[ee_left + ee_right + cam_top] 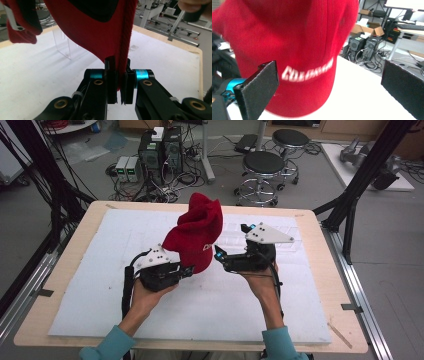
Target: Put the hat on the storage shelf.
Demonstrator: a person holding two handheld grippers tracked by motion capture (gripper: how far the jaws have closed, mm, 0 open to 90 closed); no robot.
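Observation:
A red knit hat (197,230) with white lettering stands tall over the middle of the white mat, its rim near the mat. My left gripper (187,270) is at the hat's lower left. In the left gripper view its jaws (120,82) are shut on a fold of the red hat (95,32) at the rim. My right gripper (220,255) sits just right of the hat. In the right gripper view its jaws (332,87) stand wide open on either side of the lettered hat (294,37), with the pads (259,85) clear of the fabric.
A white mat (100,295) covers most of the wooden table (70,250). A clear plastic stand (62,42) is behind the hat. Stools (262,165) and computer towers (160,150) with cables stand on the floor beyond the far edge.

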